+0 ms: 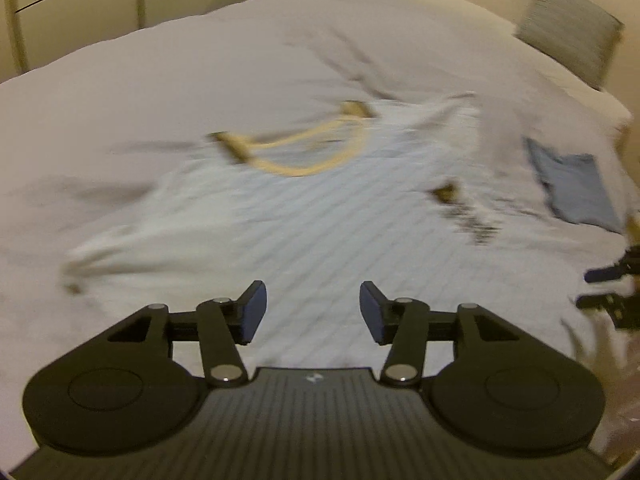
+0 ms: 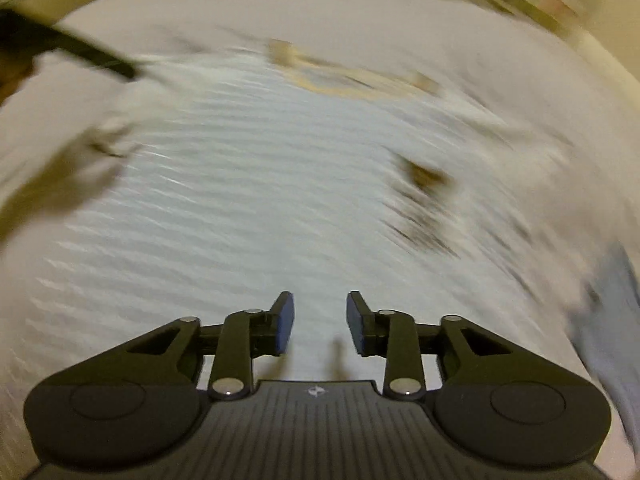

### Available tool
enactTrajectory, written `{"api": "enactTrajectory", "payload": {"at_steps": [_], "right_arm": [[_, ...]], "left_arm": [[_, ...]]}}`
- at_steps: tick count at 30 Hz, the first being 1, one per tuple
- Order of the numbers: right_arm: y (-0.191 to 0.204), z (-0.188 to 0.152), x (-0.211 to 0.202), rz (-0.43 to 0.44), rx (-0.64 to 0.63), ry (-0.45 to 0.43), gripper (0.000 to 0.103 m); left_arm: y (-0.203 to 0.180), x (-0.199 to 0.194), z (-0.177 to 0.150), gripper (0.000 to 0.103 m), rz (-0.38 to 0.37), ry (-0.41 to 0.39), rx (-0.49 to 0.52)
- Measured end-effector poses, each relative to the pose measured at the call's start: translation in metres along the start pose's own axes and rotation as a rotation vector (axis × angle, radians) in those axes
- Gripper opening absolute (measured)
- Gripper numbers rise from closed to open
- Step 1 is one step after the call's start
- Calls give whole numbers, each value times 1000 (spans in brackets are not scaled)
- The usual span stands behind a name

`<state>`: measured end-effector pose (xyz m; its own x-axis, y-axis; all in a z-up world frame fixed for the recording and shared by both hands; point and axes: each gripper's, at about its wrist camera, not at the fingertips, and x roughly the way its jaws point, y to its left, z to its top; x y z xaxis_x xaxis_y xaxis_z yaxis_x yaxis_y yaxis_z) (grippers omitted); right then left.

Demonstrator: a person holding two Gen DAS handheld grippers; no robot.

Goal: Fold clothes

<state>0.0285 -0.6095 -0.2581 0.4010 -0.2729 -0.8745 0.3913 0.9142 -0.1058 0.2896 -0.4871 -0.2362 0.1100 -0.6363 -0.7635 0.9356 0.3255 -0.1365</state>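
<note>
A white striped T-shirt [image 1: 304,208] with a tan collar [image 1: 304,152] and a small dark chest print [image 1: 460,208] lies spread on the bed. It also shows in the right wrist view [image 2: 256,184], blurred by motion. My left gripper [image 1: 313,312] is open and empty, above the shirt's lower part. My right gripper [image 2: 321,322] is open and empty, above the shirt's hem area. The right gripper also shows at the right edge of the left wrist view [image 1: 616,284].
The bed has a pale cover [image 1: 160,92]. A folded blue garment [image 1: 572,188] lies to the right of the shirt. A grey striped pillow [image 1: 568,28] stands at the far right. A wall and shelf are behind the bed.
</note>
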Motion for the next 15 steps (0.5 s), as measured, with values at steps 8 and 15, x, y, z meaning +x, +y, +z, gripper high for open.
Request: {"api": "enactTrajectory", "payload": {"at_steps": [8,15], "right_arm": [[-170,-103,-64,-82,214,67,42],[-285,-171,-55,212,391,139,43]], "left_arm": [[-177,21,-21,51,-84,50,64],[-309,59,-37,51,-161,149,78]]}}
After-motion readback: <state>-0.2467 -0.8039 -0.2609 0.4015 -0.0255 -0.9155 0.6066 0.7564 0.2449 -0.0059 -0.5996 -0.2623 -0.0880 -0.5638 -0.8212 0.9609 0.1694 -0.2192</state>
